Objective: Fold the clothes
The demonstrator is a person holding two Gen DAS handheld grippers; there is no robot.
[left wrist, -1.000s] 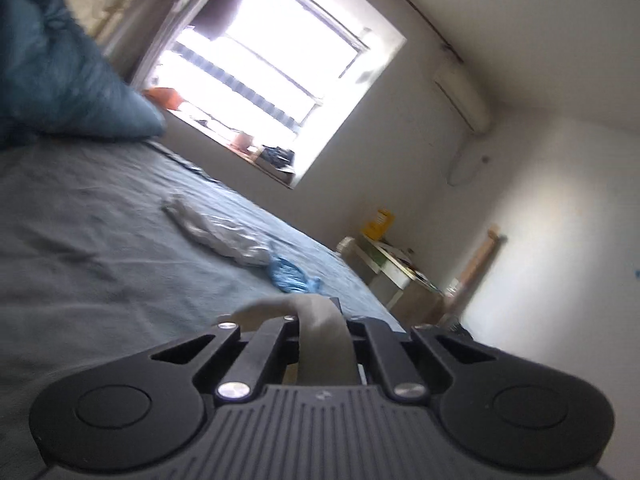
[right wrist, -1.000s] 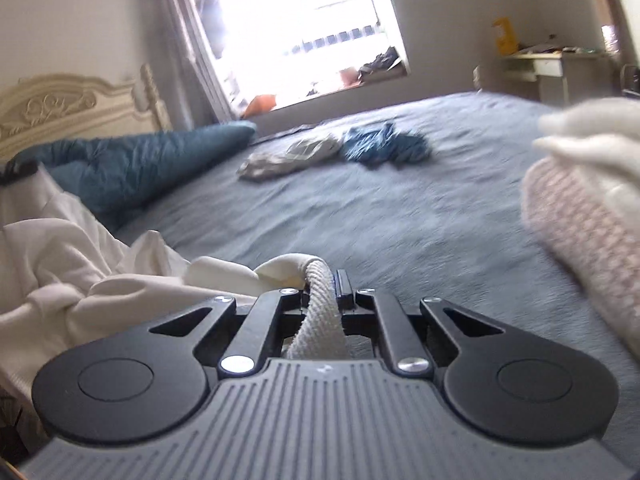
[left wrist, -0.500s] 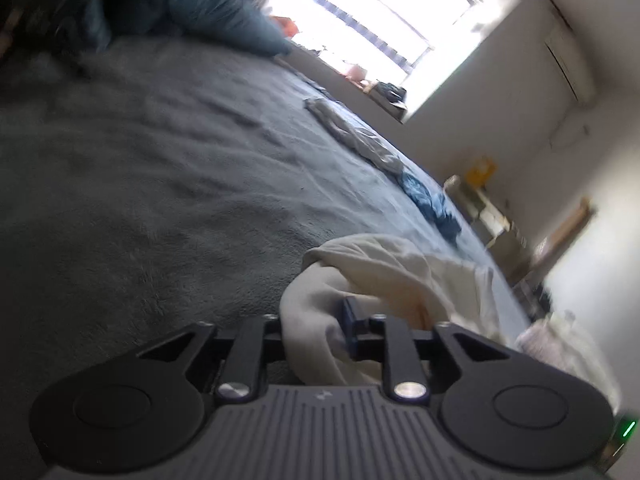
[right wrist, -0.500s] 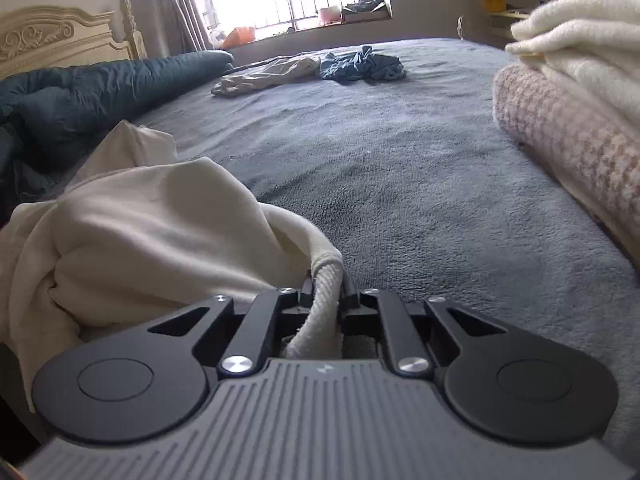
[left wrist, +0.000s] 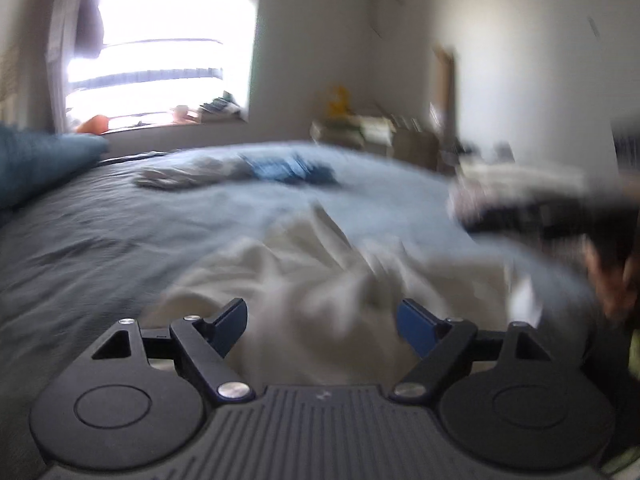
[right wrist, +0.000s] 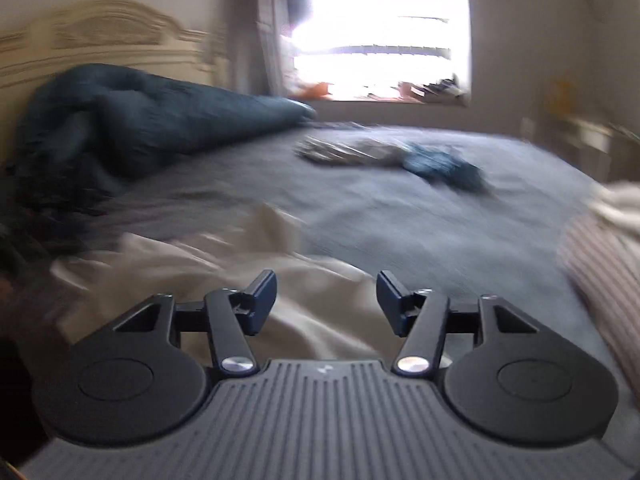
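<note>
A cream garment (left wrist: 320,280) lies crumpled on the grey bedspread (left wrist: 100,232), right in front of both grippers. My left gripper (left wrist: 322,324) hovers just over it, jaws opening wide, and the pads touch nothing. In the right wrist view the same cream garment (right wrist: 208,276) spreads to the lower left. My right gripper (right wrist: 326,304) stands above its edge with jaws opening and no cloth pinched. The other gripper and a hand (left wrist: 600,232) show blurred at the right of the left wrist view. Both views are motion-blurred.
A pale garment (right wrist: 352,150) and a blue garment (right wrist: 444,166) lie farther up the bed. A dark blue duvet (right wrist: 152,116) is bunched by the cream headboard (right wrist: 100,36). Folded pale clothes (right wrist: 604,252) are stacked at the right. A window (left wrist: 160,60) and a cluttered desk (left wrist: 360,128) lie beyond.
Both grippers were shut on folds of the cream garment; both have let go and spread their jaws. The garment now lies on the bed. The left gripper rolled level and dropped lower.
</note>
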